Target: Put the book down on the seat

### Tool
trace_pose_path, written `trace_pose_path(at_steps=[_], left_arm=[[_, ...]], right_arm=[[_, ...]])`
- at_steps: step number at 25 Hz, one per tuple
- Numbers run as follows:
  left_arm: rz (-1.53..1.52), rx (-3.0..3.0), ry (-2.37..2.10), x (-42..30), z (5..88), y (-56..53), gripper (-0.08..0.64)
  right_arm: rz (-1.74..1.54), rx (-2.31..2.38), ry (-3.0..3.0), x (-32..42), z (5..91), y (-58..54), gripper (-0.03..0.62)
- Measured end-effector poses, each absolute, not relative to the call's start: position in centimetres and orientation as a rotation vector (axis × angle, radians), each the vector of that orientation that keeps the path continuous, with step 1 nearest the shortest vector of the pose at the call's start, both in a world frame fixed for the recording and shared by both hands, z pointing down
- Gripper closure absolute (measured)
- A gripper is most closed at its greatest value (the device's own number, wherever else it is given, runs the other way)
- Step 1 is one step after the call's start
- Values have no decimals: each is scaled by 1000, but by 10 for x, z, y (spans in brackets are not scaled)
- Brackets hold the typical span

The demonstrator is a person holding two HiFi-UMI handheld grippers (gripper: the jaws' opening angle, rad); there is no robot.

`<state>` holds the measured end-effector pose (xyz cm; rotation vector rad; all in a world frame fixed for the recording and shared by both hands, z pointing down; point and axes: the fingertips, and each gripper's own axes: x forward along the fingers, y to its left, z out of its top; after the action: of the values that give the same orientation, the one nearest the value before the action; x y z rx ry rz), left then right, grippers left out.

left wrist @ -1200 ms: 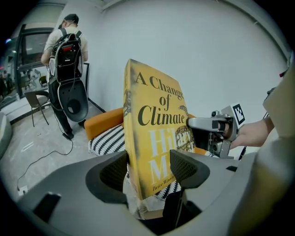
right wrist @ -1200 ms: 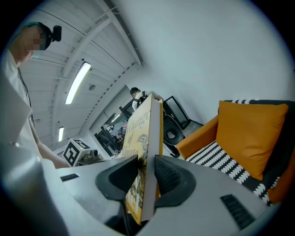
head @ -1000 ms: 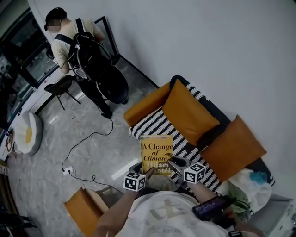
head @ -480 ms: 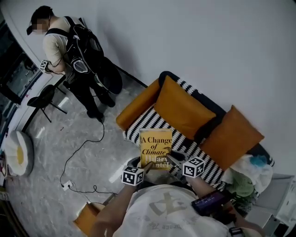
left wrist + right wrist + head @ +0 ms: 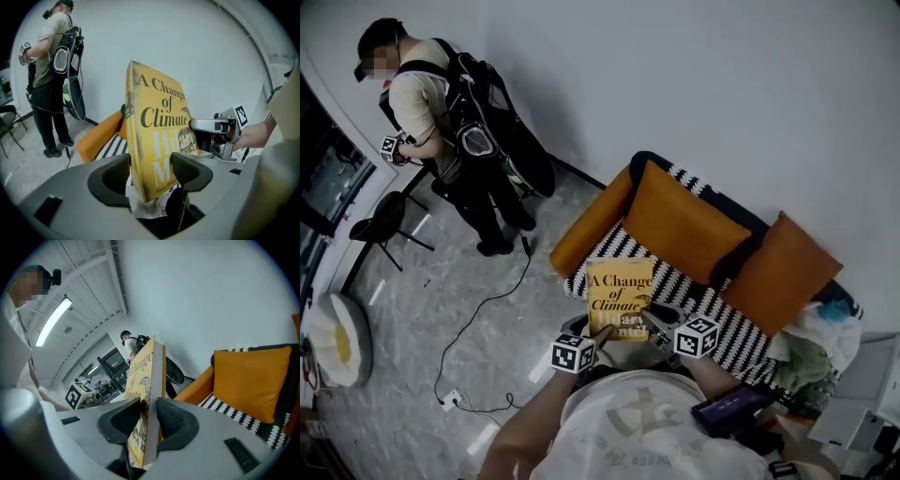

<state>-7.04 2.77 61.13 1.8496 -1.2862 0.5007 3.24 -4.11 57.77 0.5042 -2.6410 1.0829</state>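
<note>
Near the seat (image 5: 727, 323), left tool (image 5: 603, 335) and right tool (image 5: 653, 321) clamp the book (image 5: 619, 292).

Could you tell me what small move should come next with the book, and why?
Probably ease the book forward and down toward the seat, tipping it flat. Both the left gripper and right gripper clamp it upright, and it hangs near the seat's front edge, not yet resting on it.

A person (image 5: 417, 94) wearing a backpack (image 5: 483, 117) stands beside a black chair (image 5: 380, 228).
</note>
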Motion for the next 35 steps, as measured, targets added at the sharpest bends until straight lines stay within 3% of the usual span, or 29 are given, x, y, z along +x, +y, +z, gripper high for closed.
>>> trace_pose_path(at_steps=[26,35], left_arm=[[558,1808,-1219,-99,650,-6,281],[604,1814,-1155,-95,605,25,285]], right_arm=[[1149,495,-2576,5,623,-78,469],[1171,531,-2540,12,579,-42,469]])
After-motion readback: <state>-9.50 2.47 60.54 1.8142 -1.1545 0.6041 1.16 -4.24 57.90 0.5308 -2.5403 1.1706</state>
